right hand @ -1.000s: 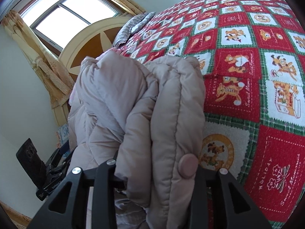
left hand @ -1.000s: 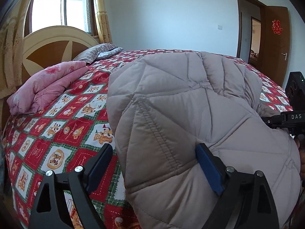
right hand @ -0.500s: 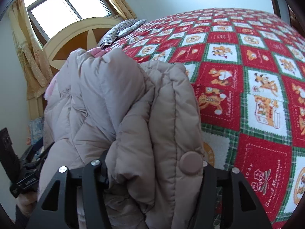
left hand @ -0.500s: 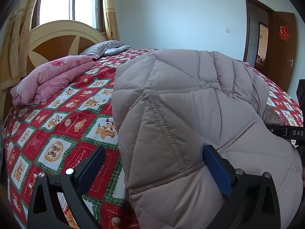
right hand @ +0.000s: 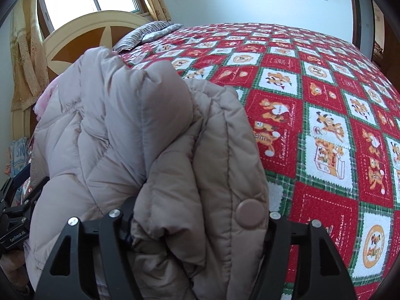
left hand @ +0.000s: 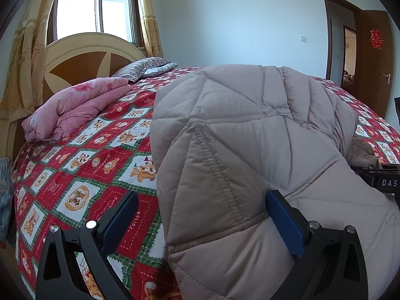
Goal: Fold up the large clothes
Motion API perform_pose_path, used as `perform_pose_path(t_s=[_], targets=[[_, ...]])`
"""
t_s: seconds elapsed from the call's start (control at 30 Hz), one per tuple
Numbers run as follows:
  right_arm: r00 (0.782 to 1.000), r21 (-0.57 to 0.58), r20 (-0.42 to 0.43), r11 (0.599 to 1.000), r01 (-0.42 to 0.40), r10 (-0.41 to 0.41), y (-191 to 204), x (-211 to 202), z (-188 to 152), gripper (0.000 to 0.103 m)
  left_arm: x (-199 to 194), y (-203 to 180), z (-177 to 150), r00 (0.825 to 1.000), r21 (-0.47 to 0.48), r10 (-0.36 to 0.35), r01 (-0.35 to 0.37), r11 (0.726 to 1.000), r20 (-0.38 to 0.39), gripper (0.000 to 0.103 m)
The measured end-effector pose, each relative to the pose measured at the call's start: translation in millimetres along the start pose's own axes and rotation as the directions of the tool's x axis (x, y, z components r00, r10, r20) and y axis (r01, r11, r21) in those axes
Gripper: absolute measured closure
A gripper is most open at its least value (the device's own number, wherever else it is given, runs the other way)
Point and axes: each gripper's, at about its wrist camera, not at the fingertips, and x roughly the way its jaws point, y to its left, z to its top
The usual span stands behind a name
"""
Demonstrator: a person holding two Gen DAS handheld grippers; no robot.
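Note:
A beige quilted puffer coat (left hand: 250, 137) lies folded on the bed with the red cartoon-patterned bedspread (left hand: 87, 175). My left gripper (left hand: 200, 215) is open at the coat's left edge; its right finger presses into the coat and its left finger stands over the bedspread. In the right wrist view the coat (right hand: 140, 135) is bunched in thick layers with a round snap button (right hand: 250, 213). My right gripper (right hand: 197, 220) stands wide around this bunch; the fingertips are hidden behind the cloth.
A folded pink quilt (left hand: 75, 105) and striped pillows (left hand: 142, 68) lie near the wooden headboard (left hand: 82, 57) under the window. A brown door (left hand: 375, 57) stands open at the right. The bedspread stretches bare to the right of the coat (right hand: 325, 100).
Both views have swung and levelled over the second, with the coat edge held up in front. The right gripper still holds the same bunch; the left gripper stays open at the coat's edge.

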Motion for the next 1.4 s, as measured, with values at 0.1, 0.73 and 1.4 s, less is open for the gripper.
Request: perform_pose_path(t_s=[0.1,0.73,1.4], targets=[[0.999,-0.018,0.011,0.999,0.034,-0.034,4.2,-0.7,-1.5,0.033,1.2,1.5,-2.1,1.0,-0.012,-0.005,0.005,1.0,0.001,0.001],[0.995,-0.02,0.09,0.999,0.051,-0.049,15.2,-51.6,-1.0,0.029,-61.0,-12.0,4.7,0.992,0.077,0.089,-0.096,0.992,0.087,0.001],[0.934,-0.136,0.357,0.99,0.034,0.017,64.2,-172.2,-32.9,0.011,-176.6,-2.4,12.1,0.964,0.011,0.011,-0.014,1.0,0.267,0.001]])
